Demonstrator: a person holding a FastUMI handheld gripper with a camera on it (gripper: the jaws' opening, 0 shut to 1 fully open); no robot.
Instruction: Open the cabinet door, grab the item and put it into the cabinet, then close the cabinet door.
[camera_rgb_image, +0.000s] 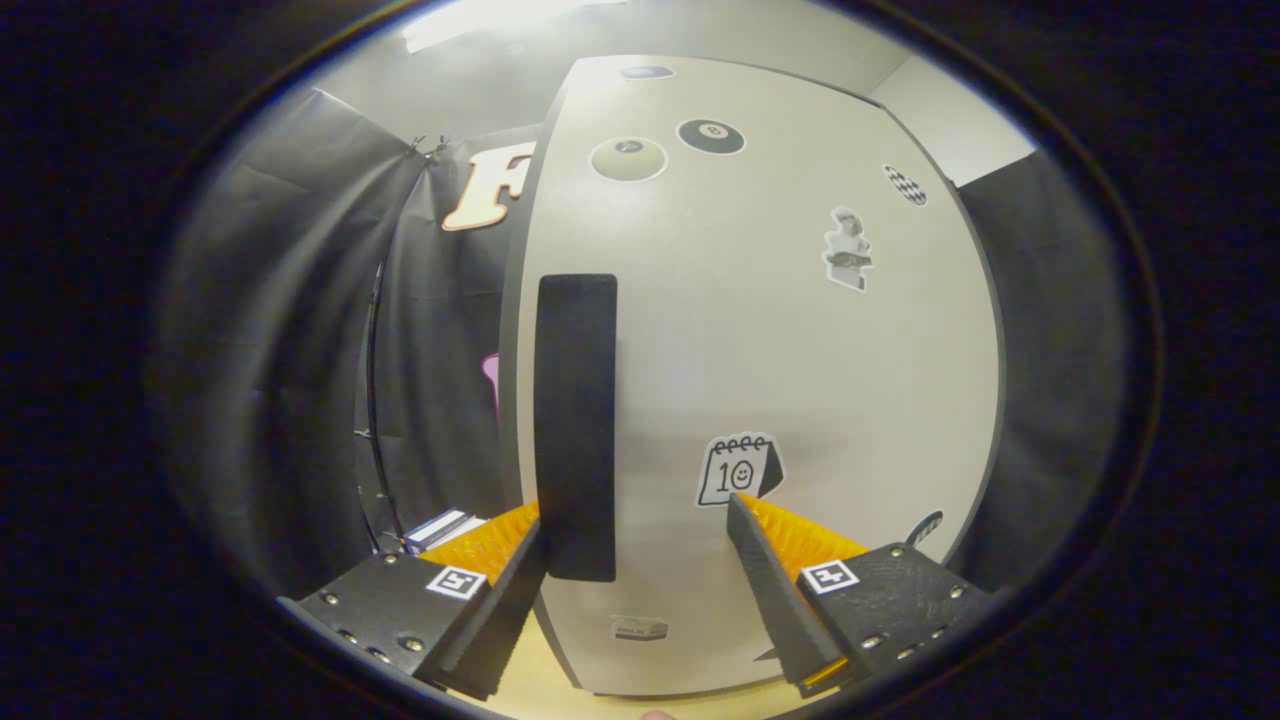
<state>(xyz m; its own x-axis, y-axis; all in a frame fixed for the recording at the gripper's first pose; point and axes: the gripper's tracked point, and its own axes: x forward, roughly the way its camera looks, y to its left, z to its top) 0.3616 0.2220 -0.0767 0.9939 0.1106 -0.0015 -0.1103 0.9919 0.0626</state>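
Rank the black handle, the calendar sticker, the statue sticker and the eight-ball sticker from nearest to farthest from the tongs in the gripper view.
The tongs are open, facing the cabinet door.
1. Handle: its lower end sits between the fingers, by the left one.
2. Calendar sticker: just ahead of the right finger.
3. Statue sticker: higher up the door, to the right.
4. Eight-ball sticker: near the door's top.

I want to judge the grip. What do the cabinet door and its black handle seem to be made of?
Cabinet door: probably laminated board, smooth pale satin face with soft glare and stickers lying flat. Vertical handle: matte black, no shine, perhaps foam or rubber padding; uncertain. The gripper is open, the handle just inside its left finger.
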